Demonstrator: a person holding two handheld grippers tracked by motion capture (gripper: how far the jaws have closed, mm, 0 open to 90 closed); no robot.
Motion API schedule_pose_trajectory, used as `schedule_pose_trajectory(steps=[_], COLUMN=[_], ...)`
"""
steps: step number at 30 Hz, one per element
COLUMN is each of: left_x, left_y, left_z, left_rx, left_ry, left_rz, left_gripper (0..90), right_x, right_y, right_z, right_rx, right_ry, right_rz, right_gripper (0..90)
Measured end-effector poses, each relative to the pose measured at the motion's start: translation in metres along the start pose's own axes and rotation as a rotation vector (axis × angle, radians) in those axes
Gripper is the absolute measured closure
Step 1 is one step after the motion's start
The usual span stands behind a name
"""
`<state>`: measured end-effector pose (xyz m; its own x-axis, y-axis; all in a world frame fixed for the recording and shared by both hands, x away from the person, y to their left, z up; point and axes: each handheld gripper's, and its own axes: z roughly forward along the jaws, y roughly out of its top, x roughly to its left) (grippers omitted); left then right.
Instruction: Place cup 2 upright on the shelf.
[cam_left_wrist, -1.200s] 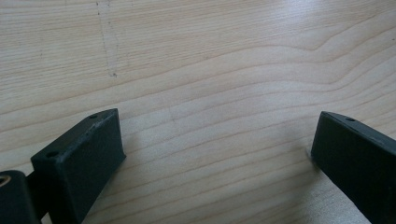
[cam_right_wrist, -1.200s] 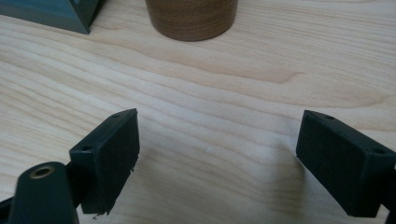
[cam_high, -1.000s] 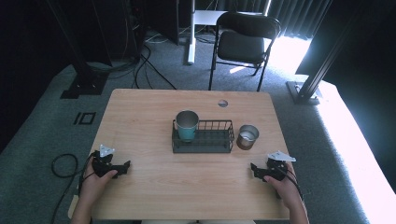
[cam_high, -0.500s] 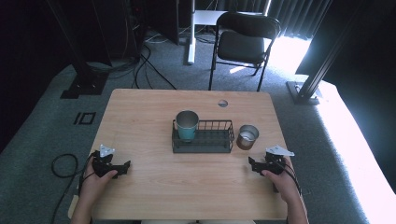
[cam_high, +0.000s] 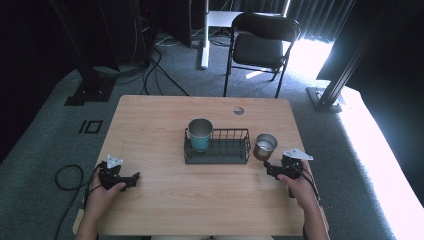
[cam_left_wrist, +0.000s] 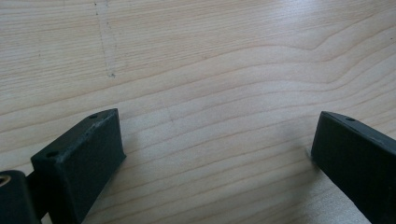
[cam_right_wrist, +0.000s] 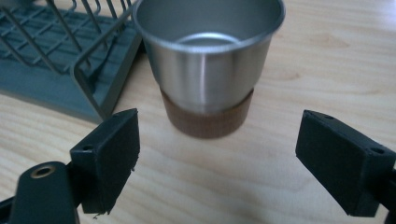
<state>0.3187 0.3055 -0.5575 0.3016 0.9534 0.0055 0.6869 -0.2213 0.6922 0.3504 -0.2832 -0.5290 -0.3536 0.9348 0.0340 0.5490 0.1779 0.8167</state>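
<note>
1. Pale wood-grain table sits on grey carpet, with a black folding chair beyond its far edge and cables trailing on the floor.
2. I read the steel cup as my target: brushed metal walls, a rolled rim, a brown band round its base. It stands upright on the table just beside the right end of the dark wire rack; whether they touch I cannot tell.
3. I see my right gripper near the cup, on the side towards me, jaws spread wide with the cup between and ahead of them, not touching.
4. I see my left gripper well apart at the near left, its jaws also spread, over bare wood.
5. A second steel cup with a teal base stands in the rack's left end.
6. The right gripper view cuts off most of the rack, and the cup's inside bottom is hard to make out.
</note>
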Motion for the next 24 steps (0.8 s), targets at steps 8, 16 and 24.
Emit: schedule_pose_trajectory(steps=[8,16,24], left_x=[0.000,0.000,0.000], left_y=[0.000,0.000,0.000], left_z=[0.000,0.000,0.000], left_rx=[0.001,0.000,0.000], left_ry=[0.000,-0.001,-0.001], left_rz=[0.001,0.001,0.001], left_gripper=[3.0,2.9,3.0], right_x=[0.000,0.003,0.003], right_y=[0.015,0.024,0.031], right_z=[0.004,0.009,0.015], right_rx=[-0.032,-0.046,-0.058], right_ry=[0.001,0.008,0.007], right_rz=[-0.004,-0.017,-0.018], right_gripper=[13.4,12.7,12.4])
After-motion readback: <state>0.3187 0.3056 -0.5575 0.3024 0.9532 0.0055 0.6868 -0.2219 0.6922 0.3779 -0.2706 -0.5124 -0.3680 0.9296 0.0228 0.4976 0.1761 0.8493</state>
